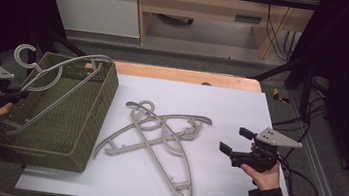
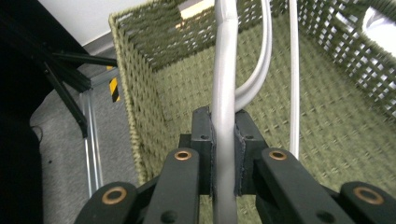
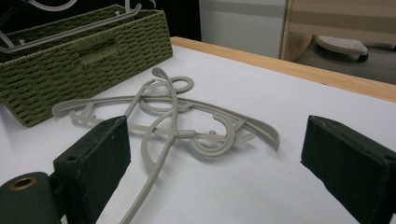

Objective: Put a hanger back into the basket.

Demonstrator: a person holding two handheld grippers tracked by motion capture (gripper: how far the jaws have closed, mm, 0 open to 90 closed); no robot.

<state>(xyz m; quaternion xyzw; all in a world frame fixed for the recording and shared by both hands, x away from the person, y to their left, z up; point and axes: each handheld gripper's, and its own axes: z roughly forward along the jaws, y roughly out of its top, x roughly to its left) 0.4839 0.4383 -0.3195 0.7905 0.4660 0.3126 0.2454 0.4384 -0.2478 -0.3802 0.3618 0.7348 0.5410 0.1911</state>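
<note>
Left tool (image 1: 16,95) was clamped on a grey plastic hanger (image 1: 61,78), both pads pressing flat on one of its bars, as the left gripper view showed close up (image 2: 224,154). That hanger (image 2: 223,84) lay tilted across the green woven basket (image 1: 85,132), its hook (image 1: 25,54) sticking out past the basket's far left corner and its lower bar running down into the basket interior; whether the low end touched the basket floor could not be told. In the left gripper view the basket wall (image 2: 140,93) and woven bottom sat directly behind the held bar. Basket stood on the left part of the white tabletop (image 1: 231,110), overhanging its left edge. Right tool (image 1: 231,141) was held above the right part of the tabletop with its jaws wide apart and nothing between them; the right gripper view placed its two black pads (image 3: 100,158) either side of bare tabletop surface (image 3: 243,186). Two more grey hangers (image 1: 157,141) lay crossed over each other flat on the tabletop, between the basket and the right tool, touching each other where they overlapped, hooks pointing to the far side. In the right gripper view this crossed pair (image 3: 177,121) lay just ahead of the open jaws, with the basket (image 3: 88,60) behind them at upper left. Right tool stood apart from the pair, not in contact.
</note>
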